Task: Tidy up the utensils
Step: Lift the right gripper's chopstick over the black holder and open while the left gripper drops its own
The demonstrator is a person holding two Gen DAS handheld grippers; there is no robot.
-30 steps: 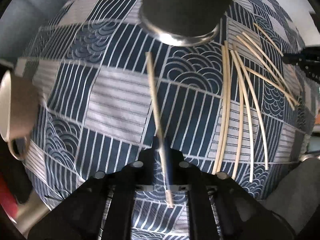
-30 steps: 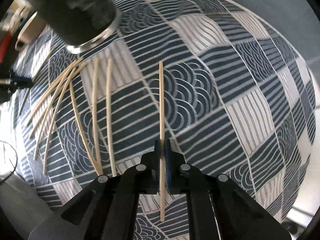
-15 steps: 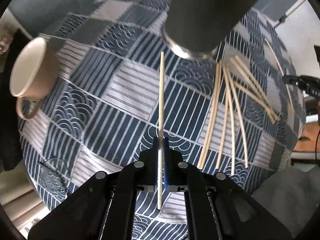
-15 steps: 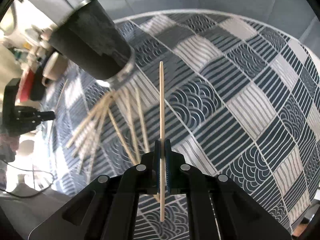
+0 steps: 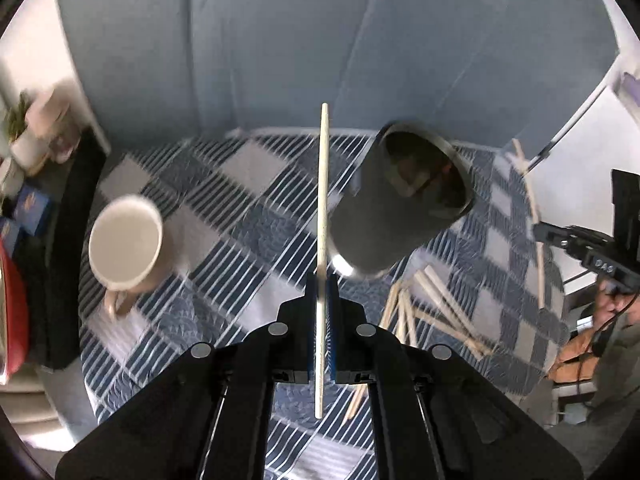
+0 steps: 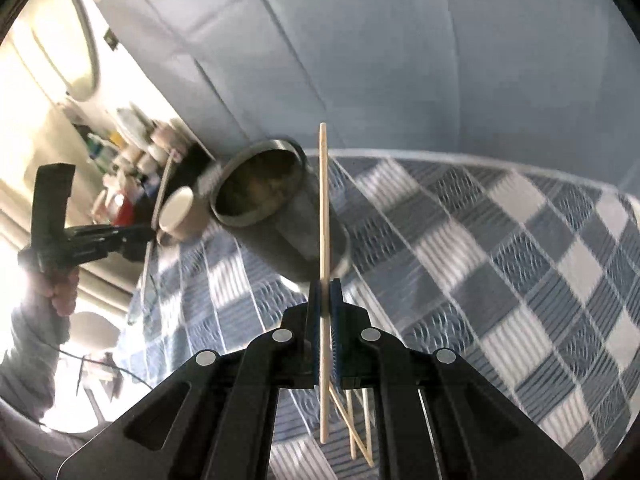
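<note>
My left gripper [image 5: 321, 284] is shut on a pale wooden chopstick [image 5: 322, 200] that points up and forward, raised above the table. A dark metal cup [image 5: 404, 200] stands just right of it, mouth open toward me. My right gripper [image 6: 325, 288] is shut on another chopstick [image 6: 323, 216], held upright in front of the same cup [image 6: 276, 204]. Several loose chopsticks [image 5: 436, 312] lie on the cloth beside the cup; some show under my right gripper [image 6: 356, 428]. The left gripper with its stick shows in the right wrist view [image 6: 120, 236].
A blue and white patterned cloth [image 5: 248, 232] covers the table. A beige mug [image 5: 126, 240] stands at the left. A grey sofa back [image 5: 320, 40] rises behind the table. Shelves with clutter [image 6: 136, 148] stand at the far left.
Both grippers have lifted and tilted up from the cloth, each carrying its chopstick. The cup's open mouth has come into view; the views now look across the table.
</note>
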